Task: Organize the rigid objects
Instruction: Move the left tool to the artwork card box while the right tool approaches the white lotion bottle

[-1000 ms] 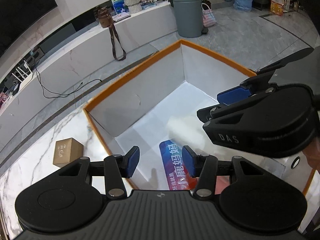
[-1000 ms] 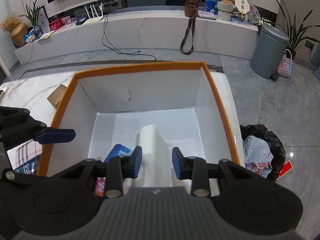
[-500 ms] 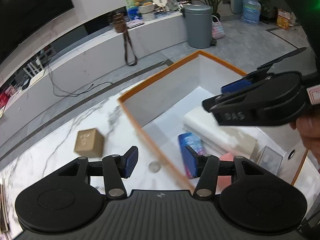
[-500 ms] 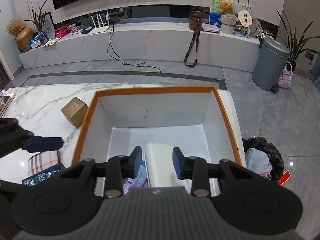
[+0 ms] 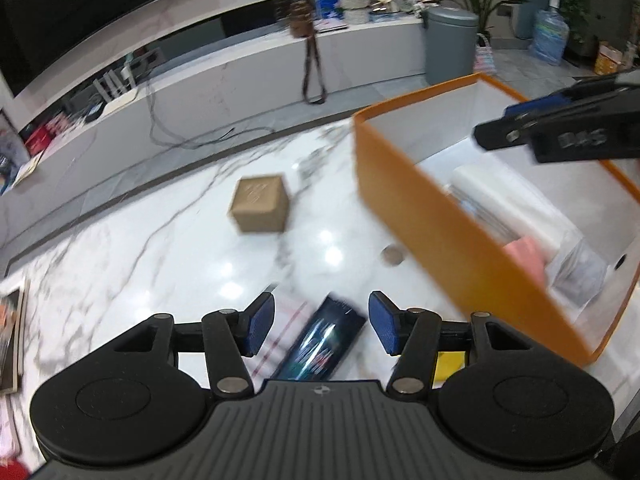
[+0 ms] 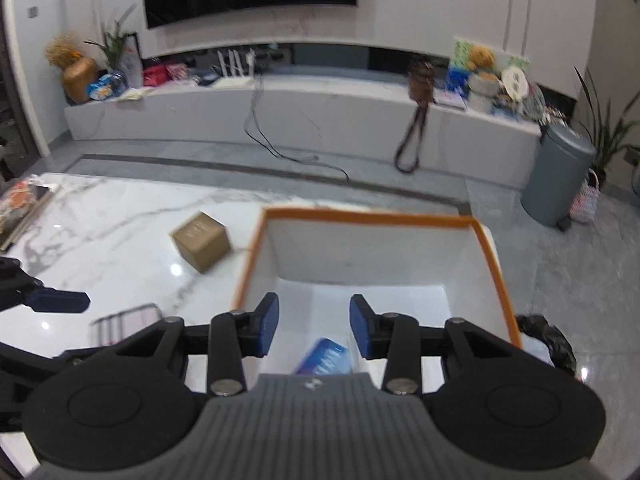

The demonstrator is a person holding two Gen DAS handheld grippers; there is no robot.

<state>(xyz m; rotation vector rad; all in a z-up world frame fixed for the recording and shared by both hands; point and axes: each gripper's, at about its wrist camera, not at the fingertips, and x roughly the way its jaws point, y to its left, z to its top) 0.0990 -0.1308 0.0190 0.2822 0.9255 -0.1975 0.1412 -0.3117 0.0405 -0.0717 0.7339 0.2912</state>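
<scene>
Left gripper (image 5: pixel 321 328) hangs over the marble table (image 5: pixel 132 256), blue pads spreading apart with nothing clamped between them; beneath the gap lies a dark box (image 5: pixel 322 346) with blurred print I can't read, resting on a checked cloth (image 5: pixel 280 320) near the table's near edge. A yellow item (image 5: pixel 450 364) peeks out just beside the right pad. Right gripper (image 6: pixel 314 326) sits above the orange box (image 6: pixel 370 216), jaws also opening and empty, a blue packet (image 6: pixel 326 356) down on the white floor inside. From the left view, the orange box at the table's right end holds a white roll (image 5: pixel 496 196), something pink (image 5: pixel 524 252) and a clear case (image 5: pixel 580 276). Letters on the right gripper's housing read something like "DAS", smeared by motion. A small brown carton (image 5: pixel 260 208) stands alone mid-table, its top marking unreadable, and a coin-like disc (image 5: pixel 391 256) lies just beside the orange wall.
</scene>
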